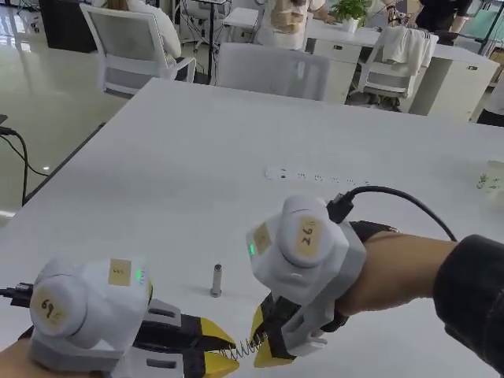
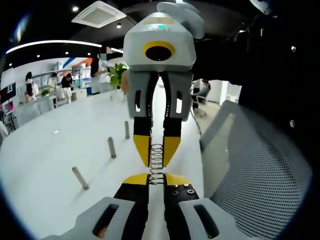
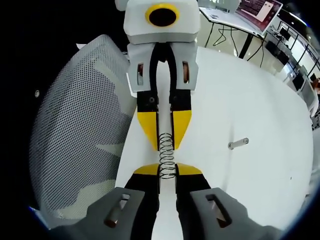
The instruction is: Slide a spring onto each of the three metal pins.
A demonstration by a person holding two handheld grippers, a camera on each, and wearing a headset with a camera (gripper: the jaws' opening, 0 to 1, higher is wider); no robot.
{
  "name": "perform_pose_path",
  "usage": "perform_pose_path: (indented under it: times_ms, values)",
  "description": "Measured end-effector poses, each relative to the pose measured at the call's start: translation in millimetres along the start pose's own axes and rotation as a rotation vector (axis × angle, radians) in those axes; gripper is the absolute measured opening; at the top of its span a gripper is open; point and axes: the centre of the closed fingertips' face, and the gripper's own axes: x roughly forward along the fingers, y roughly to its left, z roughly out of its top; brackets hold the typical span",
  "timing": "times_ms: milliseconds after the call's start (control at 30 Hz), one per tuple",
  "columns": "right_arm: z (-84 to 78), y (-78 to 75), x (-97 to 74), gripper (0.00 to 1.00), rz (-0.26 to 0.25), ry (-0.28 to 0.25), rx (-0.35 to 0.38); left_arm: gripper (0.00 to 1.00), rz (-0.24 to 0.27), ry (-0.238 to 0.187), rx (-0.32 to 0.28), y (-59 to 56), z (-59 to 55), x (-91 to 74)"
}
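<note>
A small wire spring (image 1: pixel 247 346) hangs stretched between the two yellow-tipped grippers above the white table (image 1: pixel 197 181). My left gripper (image 1: pixel 223 351) is low at the left, shut on one end of the spring (image 2: pixel 156 161). My right gripper (image 1: pixel 261 347) faces it from the right, shut on the other end of the spring (image 3: pixel 166 149). In the left gripper view, three short metal pins stand upright in a row: one (image 2: pixel 80 178) nearest, one (image 2: pixel 112 147) in the middle, one (image 2: pixel 127 129) farthest. A single bare pin (image 1: pixel 216 280) stands just beyond the grippers.
A recessed socket strip (image 1: pixel 315 176) lies in the table's middle, and a black cable (image 1: pixel 394 197) trails from the right gripper. White chairs (image 1: pixel 272 71) line the far edge. A grey mesh chair (image 3: pixel 80 125) is close behind the grippers.
</note>
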Motion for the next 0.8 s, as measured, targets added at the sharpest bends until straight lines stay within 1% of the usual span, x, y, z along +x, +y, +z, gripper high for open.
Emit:
perform_pose_path:
  times_ms: [133,333,400,800]
  values:
    - [3.9,1.6,-1.7,0.08,0.005,-0.005,0.002,0.02,-0.004,0.005,-0.007,-1.2,-1.2,0.0]
    - [17.0,3.2,-5.8,0.08,0.012,-0.045,0.013,0.02,-0.006,0.011,-0.011,-2.2,-3.9,0.1]
    - [20.6,3.5,-6.5,0.08,0.012,-0.05,0.012,0.02,-0.007,0.01,-0.013,-2.5,-4.3,0.3]
    - [30.1,0.9,-7.0,0.08,0.006,-0.039,-0.005,0.02,0.005,-0.003,-0.022,0.1,-4.3,0.1]
